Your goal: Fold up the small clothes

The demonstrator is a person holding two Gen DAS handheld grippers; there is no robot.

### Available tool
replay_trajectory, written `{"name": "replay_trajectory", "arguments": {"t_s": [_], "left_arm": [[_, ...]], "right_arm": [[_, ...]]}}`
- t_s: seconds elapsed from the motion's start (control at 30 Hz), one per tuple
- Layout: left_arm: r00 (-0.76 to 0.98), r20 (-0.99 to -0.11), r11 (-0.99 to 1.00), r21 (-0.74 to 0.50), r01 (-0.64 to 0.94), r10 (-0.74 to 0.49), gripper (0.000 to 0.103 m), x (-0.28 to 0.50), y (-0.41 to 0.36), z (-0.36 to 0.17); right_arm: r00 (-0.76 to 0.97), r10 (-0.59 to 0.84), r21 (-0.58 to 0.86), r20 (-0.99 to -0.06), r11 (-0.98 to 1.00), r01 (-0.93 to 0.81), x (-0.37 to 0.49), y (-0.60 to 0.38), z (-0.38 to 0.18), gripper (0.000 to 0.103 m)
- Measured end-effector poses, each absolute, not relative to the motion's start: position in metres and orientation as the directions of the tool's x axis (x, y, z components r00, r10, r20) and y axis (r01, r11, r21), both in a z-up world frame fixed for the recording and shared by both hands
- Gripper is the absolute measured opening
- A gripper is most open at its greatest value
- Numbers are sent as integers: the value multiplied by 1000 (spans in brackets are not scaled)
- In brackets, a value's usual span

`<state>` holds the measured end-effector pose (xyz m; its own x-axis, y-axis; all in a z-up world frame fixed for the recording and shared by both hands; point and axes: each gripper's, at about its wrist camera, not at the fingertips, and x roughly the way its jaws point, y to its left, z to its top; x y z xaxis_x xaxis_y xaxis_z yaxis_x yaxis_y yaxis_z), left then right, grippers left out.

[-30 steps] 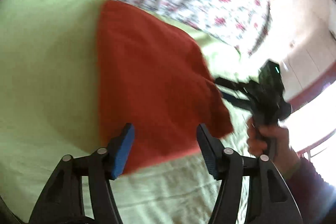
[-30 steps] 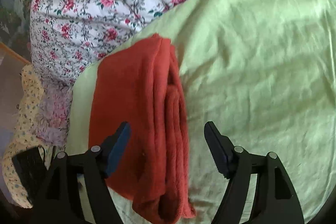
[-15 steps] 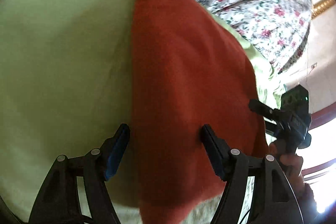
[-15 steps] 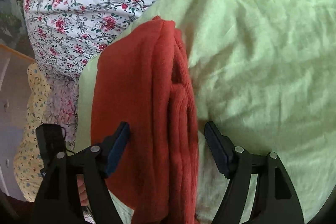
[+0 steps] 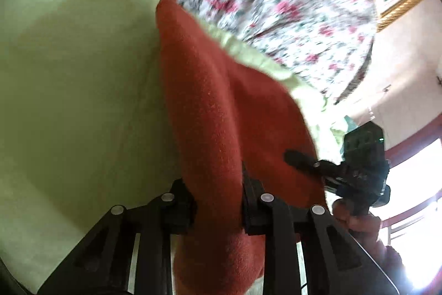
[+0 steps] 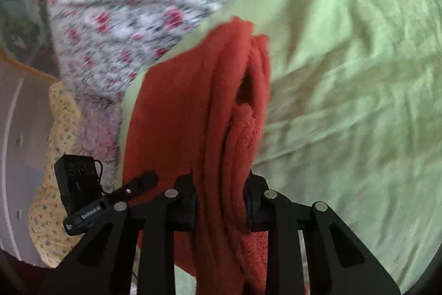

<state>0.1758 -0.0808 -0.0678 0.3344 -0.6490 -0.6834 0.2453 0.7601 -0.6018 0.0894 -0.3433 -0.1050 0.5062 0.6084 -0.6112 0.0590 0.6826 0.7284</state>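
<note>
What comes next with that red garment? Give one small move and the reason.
Probably lift both ends together, clear of the green sheet. The left gripper and right gripper are each shut on a bunched edge of the red garment, which lies folded in layers on the sheet.

Left tongs (image 5: 218, 201): we see black linkage arms, silver rivets.
Right tongs (image 6: 221, 201): same black frame, silver rivets.
Hand (image 5: 356, 220): bare skin, dark sleeve.

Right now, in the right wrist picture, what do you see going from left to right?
Yellow dotted cloth → left tool → red cloth → green sheet.
</note>
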Motion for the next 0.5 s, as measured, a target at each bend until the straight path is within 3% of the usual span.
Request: {"name": "replay_trajectory", "arguments": {"t_s": [0.3,0.5], "left_arm": [[406,-690,794,-578,188,-599,25,80,46,-29],[440,-720,820,-568,72,-537,25,30,126,-47]], "right_arm": [[436,744,807,-507,587,-63,44,-229,-93,26],[321,800,825,-507,558,-90,36,-147,-116,26]]}}
